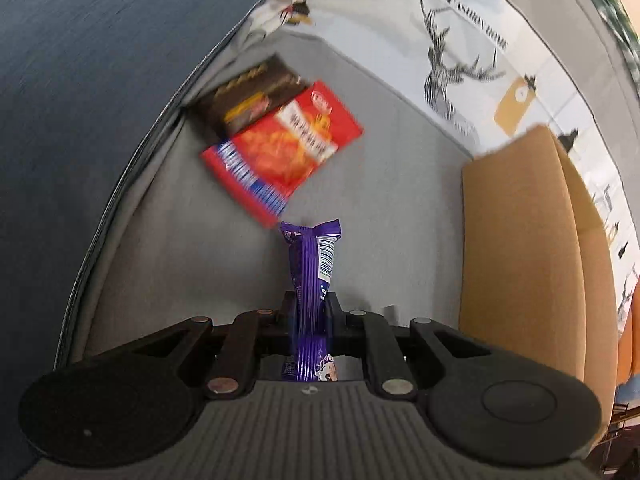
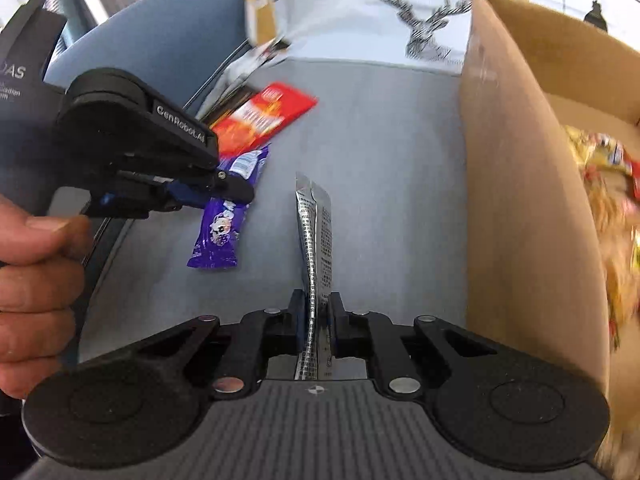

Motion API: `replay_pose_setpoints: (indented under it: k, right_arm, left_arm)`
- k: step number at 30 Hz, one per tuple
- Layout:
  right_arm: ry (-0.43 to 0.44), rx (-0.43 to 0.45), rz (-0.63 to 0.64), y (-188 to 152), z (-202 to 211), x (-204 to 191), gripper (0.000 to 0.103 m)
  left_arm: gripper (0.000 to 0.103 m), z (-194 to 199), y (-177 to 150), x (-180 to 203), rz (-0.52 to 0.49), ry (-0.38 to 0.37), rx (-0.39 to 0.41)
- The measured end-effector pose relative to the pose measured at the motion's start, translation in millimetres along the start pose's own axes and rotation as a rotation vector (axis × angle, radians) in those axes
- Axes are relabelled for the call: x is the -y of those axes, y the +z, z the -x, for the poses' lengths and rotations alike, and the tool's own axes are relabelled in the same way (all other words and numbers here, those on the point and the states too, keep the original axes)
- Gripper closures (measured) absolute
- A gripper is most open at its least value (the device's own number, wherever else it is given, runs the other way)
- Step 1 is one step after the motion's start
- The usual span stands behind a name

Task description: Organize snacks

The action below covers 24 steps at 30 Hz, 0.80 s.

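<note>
Jaws clamped: left on purple bar [image 1: 310,276], right on silver sachet [image 2: 316,240] (beside cardboard box [image 2: 520,208] wall).

On the bench [image 2: 380,152], the cardboard box [image 2: 520,200] stands at the right with snack packets [image 2: 600,184] inside it. At the far left lie two packets, the flat packet [image 1: 284,152] partly on top of the dark packet [image 1: 252,96]. Near these, a wrapped bar [image 2: 224,216] sits between the left gripper's fingers [image 2: 236,190].
</note>
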State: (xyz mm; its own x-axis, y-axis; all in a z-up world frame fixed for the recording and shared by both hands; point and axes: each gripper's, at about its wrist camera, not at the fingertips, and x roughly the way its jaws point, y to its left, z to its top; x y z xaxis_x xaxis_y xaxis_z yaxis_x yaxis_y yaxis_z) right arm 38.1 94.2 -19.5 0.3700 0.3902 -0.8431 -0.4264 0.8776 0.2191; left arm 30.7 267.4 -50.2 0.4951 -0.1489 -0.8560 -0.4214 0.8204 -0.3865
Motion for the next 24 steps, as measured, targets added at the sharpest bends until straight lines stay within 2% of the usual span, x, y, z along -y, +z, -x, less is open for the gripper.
replay_pose_setpoints:
  k: [4, 5, 7, 8, 16, 21, 24]
  right_arm:
    - [0.051, -0.049, 0.043, -28, 8, -9, 0.088]
    - [0.049, -0.049, 0.049, -31, 7, -9, 0.083]
    - [0.051, -0.044, 0.037, -32, 4, -9, 0.078]
    - [0.060, -0.040, 0.026, -31, 3, -7, 0.072]
    - [0.078, -0.009, 0.071, -29, -4, -10, 0.057]
    - [0.042, 0.000, 0.146, -32, -7, -20, 0.057]
    - [0.017, 0.004, 0.189, -34, -7, -22, 0.067]
  left_arm:
    - [0.088, 6, -19, -2, -0.052, 0.062, -0.022]
    - [0.088, 5, -22, -2, -0.061, 0.078, -0.028]
    - [0.085, 5, -26, -4, -0.062, 0.092, -0.031]
    - [0.084, 5, -28, -4, -0.060, 0.099, -0.031]
    - [0.074, 3, -37, 9, -0.140, 0.162, -0.022]
    - [0.074, -1, -36, 14, -0.163, 0.173, -0.021]
    - [0.074, -3, -36, 19, -0.182, 0.179, -0.021]
